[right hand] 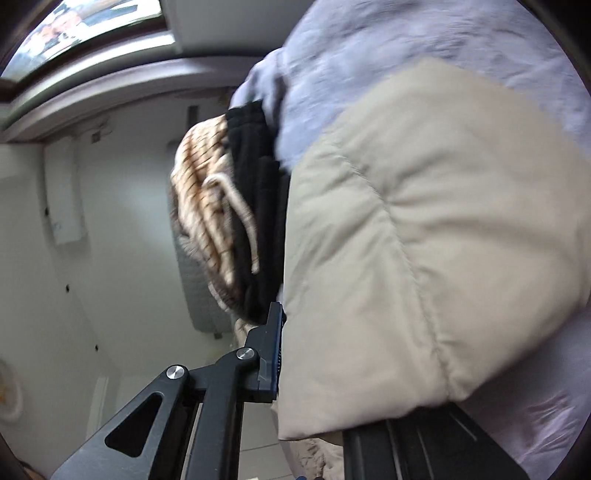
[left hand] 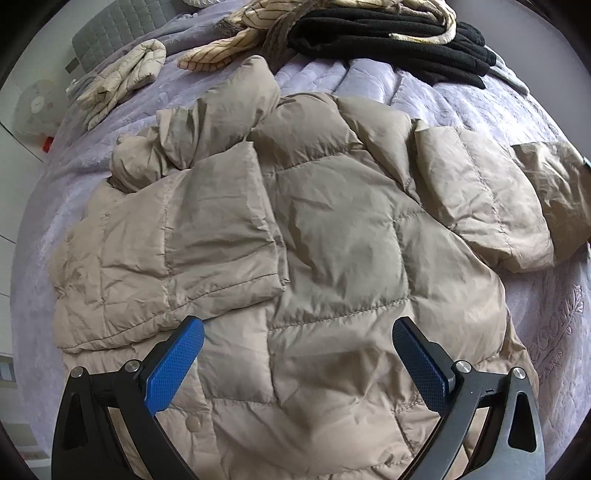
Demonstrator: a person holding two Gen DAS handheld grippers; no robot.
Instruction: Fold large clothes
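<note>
Jacket-wise: the right gripper (right hand: 286,354) has its jaws clamped nearly shut on the edge of a puffy sleeve (right hand: 424,240), and only one finger shows, the other is buried behind the fabric. Left gripper (left hand: 297,354) hangs over the hem end with its blue pads (left hand: 173,363) spread wide, nothing between them, not touching as far as I can tell.

The beige down jacket (left hand: 332,236) itself is spread across the lavender bed cover (left hand: 480,96), one sleeve already laid over the body on the left of the left wrist view, the other trailing off to the right. A pile of black and striped clothes (left hand: 369,33) sits further up the bed.

My read is the right-hand sleeve is getting folded in next. To do that cleanly, I'd carry it across low and flat so the down doesn't balloon, lay it to mirror the other sleeve, and use the open left jaws to pin the body so it doesn't drag along.
</note>
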